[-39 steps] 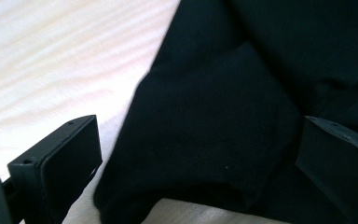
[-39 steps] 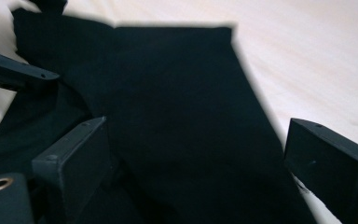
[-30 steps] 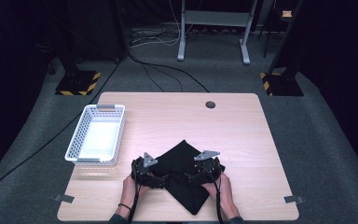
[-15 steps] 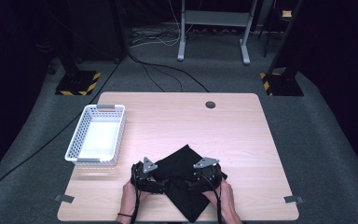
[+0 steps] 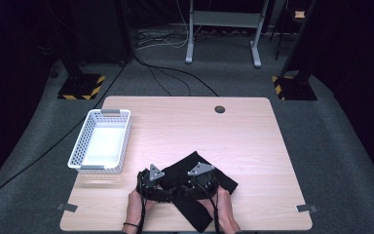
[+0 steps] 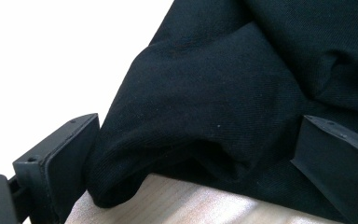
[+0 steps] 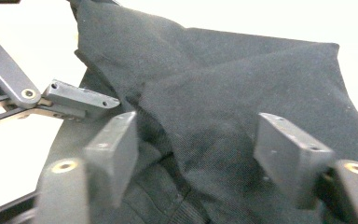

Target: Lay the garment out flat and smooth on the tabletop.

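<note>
We find no text, label, brand or number to read anywhere in these views. The only sign-like marks we see are the yellow-and-black hazard stripes on the two floor plates point(image 5: 80, 86) point(image 5: 294, 87) beyond the table point(image 5: 253, 146); they carry no words. The cloth point(image 5: 190, 168) and basket point(image 5: 102, 141) bear no print we can make out.

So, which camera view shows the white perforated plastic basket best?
The high view: the white perforated plastic basket sits whole at the table's left side. Both gripper views look at the black cloth instead.
</note>
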Demonstrator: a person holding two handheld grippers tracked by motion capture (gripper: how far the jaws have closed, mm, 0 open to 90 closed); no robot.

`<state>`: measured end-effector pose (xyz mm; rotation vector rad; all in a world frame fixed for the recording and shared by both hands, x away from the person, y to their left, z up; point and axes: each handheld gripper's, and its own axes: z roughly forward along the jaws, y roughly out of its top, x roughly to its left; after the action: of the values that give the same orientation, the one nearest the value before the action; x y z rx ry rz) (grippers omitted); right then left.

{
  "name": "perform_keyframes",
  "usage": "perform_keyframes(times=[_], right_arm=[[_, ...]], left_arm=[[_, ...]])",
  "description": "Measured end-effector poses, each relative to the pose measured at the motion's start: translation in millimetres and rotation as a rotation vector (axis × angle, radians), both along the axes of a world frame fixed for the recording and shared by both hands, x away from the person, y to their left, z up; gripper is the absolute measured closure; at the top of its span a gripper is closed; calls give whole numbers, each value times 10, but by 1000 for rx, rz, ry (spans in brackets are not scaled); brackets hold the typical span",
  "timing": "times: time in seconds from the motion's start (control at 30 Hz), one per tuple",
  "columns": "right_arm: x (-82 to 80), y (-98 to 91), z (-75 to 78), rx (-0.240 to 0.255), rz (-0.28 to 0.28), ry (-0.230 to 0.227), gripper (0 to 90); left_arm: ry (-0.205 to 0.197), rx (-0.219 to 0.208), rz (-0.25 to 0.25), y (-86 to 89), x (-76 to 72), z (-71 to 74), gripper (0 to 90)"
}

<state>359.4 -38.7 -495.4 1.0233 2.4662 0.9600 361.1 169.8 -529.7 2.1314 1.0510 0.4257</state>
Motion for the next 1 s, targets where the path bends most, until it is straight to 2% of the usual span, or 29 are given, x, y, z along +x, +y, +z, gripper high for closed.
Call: perform_keyframes(times=[0.1,0.2,0.43,0.53,0.83,1.0], right_arm=[[-6,-8,4,-5,-2,-20,434],[6,-21,-5,-5,0,-21,510],[-3,-37,1,-7,1,-49,756],[6,-67,40,12,-8,-61,835],[11,-127,187,40,-46,-70,850],[22,-177,244,59,-71,-43,857]], left_arm=[[0,-2,3,1,0,0,23],[-1,-2,4,1,-1,0,24],[-2,-4,4,1,-3,0,28],[-3,-4,3,1,-5,1,32],[-3,-6,4,2,-5,0,35],[-4,-7,3,4,-1,0,35]])
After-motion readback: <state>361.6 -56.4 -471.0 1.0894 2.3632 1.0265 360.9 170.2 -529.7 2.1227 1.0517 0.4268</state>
